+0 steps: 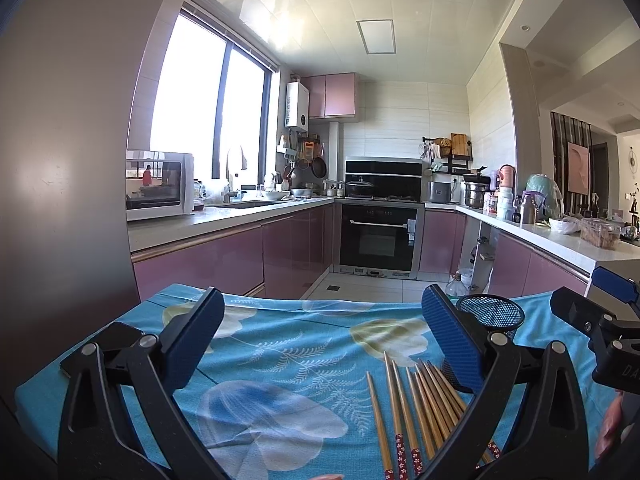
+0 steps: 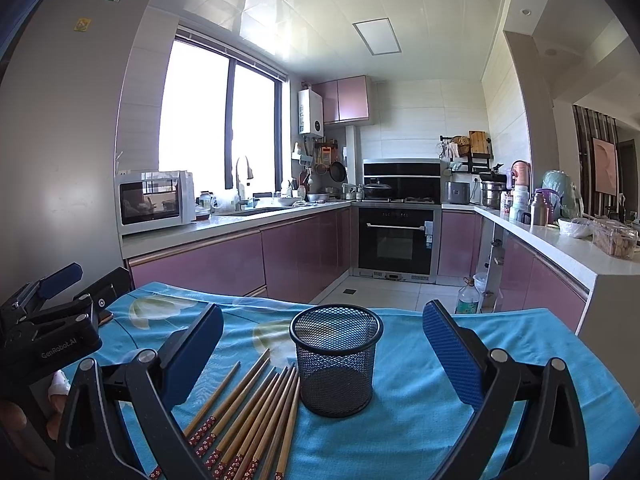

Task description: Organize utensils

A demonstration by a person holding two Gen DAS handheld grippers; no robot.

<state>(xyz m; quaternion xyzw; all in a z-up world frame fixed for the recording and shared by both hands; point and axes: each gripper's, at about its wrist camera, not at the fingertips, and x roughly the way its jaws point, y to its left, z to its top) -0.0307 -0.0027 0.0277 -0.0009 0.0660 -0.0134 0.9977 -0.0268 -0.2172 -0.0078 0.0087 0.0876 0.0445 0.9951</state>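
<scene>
Several wooden chopsticks (image 1: 420,408) with red patterned ends lie side by side on a blue floral tablecloth (image 1: 280,352). A black mesh cup (image 2: 336,364) stands upright and empty just right of the chopsticks (image 2: 252,412). My left gripper (image 1: 320,344) is open above the cloth, its right finger beside the chopsticks and in front of the mesh cup (image 1: 490,314). My right gripper (image 2: 322,350) is open, its fingers on either side of the cup with wide gaps. Each gripper shows in the other's view: the right gripper (image 1: 592,312) and the left gripper (image 2: 52,300).
The cloth-covered table (image 2: 460,400) ends at a far edge before a tiled kitchen floor (image 2: 384,292). Pink cabinets (image 2: 280,256), a microwave (image 2: 154,202), an oven (image 2: 396,240) and a cluttered counter (image 2: 560,236) stand beyond. A hand (image 2: 24,420) shows at lower left.
</scene>
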